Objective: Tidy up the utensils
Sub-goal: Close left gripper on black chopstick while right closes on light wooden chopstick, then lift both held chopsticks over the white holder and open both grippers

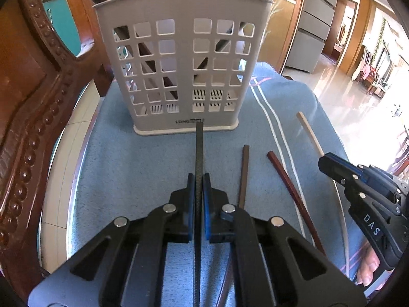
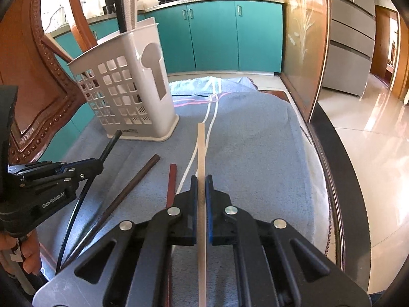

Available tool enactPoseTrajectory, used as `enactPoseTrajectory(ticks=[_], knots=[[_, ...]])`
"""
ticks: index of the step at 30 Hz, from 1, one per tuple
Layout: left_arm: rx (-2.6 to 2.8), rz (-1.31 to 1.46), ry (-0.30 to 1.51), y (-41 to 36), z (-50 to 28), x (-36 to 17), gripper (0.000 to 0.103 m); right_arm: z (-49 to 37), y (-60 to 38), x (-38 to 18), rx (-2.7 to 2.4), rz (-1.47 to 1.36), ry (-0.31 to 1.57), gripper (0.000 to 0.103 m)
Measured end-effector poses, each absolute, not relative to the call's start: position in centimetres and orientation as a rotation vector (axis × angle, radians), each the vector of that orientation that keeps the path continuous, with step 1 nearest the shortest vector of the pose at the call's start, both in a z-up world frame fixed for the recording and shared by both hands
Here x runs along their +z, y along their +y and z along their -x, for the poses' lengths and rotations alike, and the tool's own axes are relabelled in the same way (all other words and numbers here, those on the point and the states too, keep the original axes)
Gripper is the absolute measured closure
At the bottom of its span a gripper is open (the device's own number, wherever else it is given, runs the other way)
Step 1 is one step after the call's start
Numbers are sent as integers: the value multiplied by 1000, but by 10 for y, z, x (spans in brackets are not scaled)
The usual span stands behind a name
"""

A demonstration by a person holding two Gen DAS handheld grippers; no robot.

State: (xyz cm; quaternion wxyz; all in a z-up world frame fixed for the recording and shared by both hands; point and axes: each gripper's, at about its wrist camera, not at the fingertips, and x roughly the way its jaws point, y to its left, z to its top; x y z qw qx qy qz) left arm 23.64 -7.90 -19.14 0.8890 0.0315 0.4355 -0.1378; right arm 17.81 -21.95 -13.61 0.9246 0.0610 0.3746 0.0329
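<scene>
We had a black chopstick (image 1: 199, 158) pinched tight in our left claw (image 1: 199, 192). The blue pads were pressed on both sides of it, and its far tip pointed at the foot of the white basket (image 1: 179, 38). Whether that tip touched the basket, we could not tell.

Our right claw (image 2: 202, 192) was closed on a pale chopstick (image 2: 201, 148) in just the same way. That stick pointed out over the blue towel (image 2: 255, 140), to the right of the basket.

Two more sticks lay on the towel between our two claws. One was a brown chopstick (image 1: 244, 174) and one was a red chopstick (image 1: 288, 186). They lay side by side, close but not touching where we could see them. No claw held them.

The basket stood upright at the far end of the towel, with a carved wooden chair (image 1: 33, 89) beside it. Through its square holes we saw dark, slanted shapes, and a black stick (image 2: 118, 2) and a white stick (image 2: 131, 0) poked out of its top. So we thought some things were already put away.

We thought the job was partly done. Two sticks were held but not yet dropped in, and two more waited on the towel
</scene>
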Motion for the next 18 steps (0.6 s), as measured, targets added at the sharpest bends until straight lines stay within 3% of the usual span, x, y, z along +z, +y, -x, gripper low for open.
enactPoseTrajectory(ticks=[9, 18], knots=[[-299, -26, 821, -70, -224, -157, 96, -159, -221, -107, 132, -152, 662, 97], [-349, 88, 590, -27, -184, -47, 96, -134, -241, -9, 249, -228, 469, 97]])
